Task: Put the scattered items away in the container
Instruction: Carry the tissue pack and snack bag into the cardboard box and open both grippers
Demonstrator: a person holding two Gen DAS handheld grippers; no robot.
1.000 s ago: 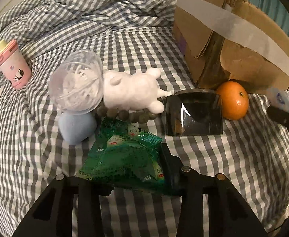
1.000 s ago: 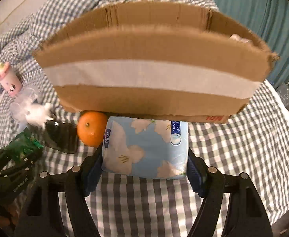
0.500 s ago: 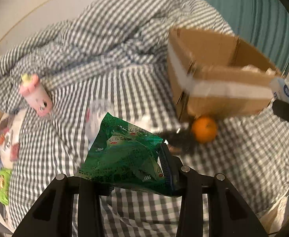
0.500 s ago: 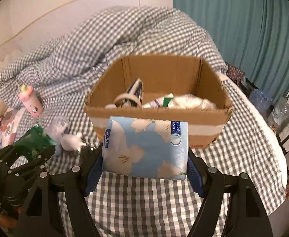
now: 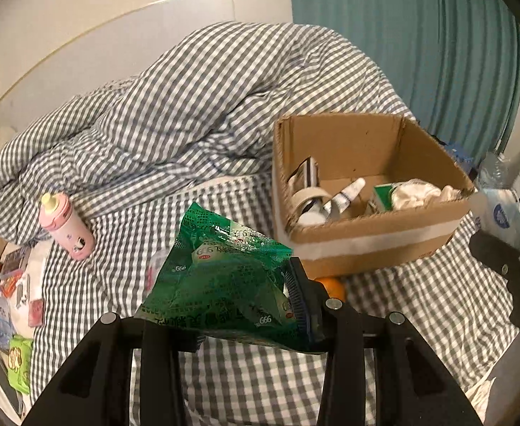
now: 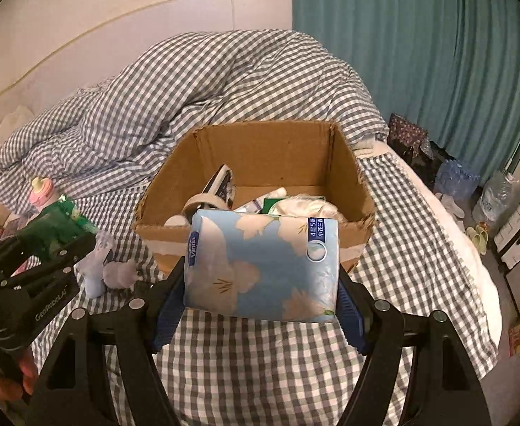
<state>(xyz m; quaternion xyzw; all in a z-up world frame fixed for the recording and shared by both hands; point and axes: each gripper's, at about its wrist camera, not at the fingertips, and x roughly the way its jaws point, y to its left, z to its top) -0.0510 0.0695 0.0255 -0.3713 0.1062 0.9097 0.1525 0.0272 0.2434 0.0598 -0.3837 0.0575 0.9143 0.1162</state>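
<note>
My left gripper (image 5: pixel 238 319) is shut on a crinkly green snack packet (image 5: pixel 221 280), lifted above the checked bed. An open cardboard box (image 5: pixel 366 245) stands to the right beyond it, holding a tape roll, a tube and white cloth. In the right wrist view, my right gripper (image 6: pixel 260 305) is shut on a light blue tissue pack (image 6: pixel 260 266), raised just in front of the box (image 6: pixel 260 156). The left gripper (image 6: pixel 39 248) with the green packet (image 6: pixel 61 223) shows at that view's left edge. The right gripper's tissue pack (image 5: pixel 498 213) shows at the left wrist view's right edge.
A pink bottle (image 5: pixel 66 225) stands at the left near the heaped checked duvet (image 5: pixel 189 106). An orange (image 5: pixel 331 287) lies against the box front. A white plush toy (image 6: pixel 118 271) lies left of the box. Small packets (image 5: pixel 15 284) lie along the bed's left edge; a teal curtain and water bottles (image 6: pixel 455 177) are right.
Both grippers have risen with their loads, so the box's inside now shows from above. The items on the bed have dropped lower and partly behind the green packet.
</note>
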